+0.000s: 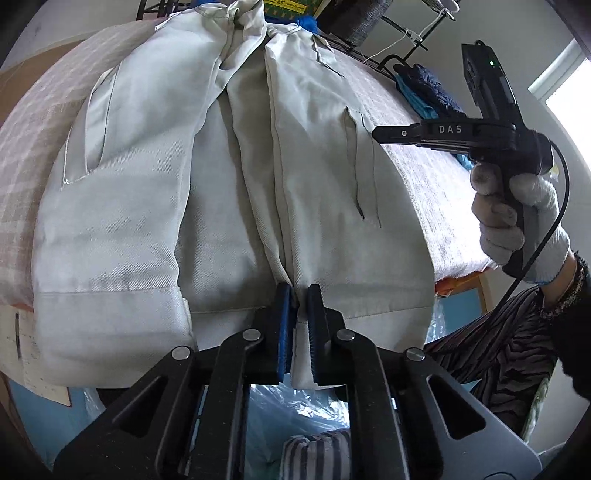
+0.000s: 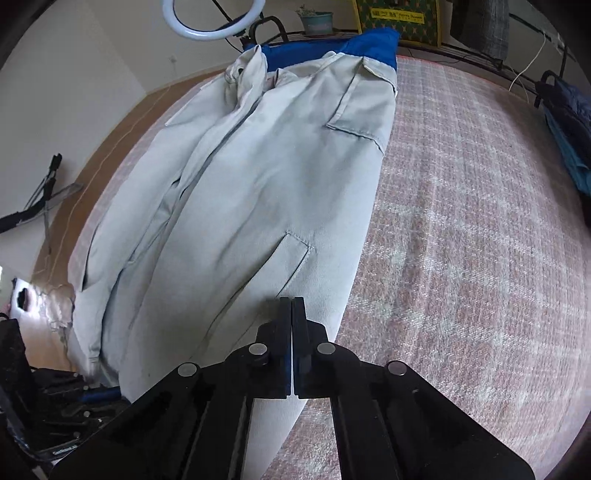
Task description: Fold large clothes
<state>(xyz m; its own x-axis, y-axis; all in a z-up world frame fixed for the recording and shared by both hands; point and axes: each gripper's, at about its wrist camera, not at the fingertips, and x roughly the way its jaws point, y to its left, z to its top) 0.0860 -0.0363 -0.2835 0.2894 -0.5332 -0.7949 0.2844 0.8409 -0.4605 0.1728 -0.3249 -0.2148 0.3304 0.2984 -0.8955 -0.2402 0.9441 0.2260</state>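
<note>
A pale grey jacket lies front side up on a pink checked table cover, sleeves folded in along its sides. My left gripper is shut on the jacket's bottom hem at the front opening, at the table's near edge. A gloved hand holds my right gripper shut and empty in the air above the jacket's right side. In the right wrist view the same jacket stretches away, and the right gripper hovers shut over its lower corner near a slanted pocket.
A blue cloth lies under the jacket's collar. Dark blue clothes sit at the cover's right edge. A ring light and a yellow-green box stand behind. Bare checked cover spreads right of the jacket. Plastic bags lie below the near edge.
</note>
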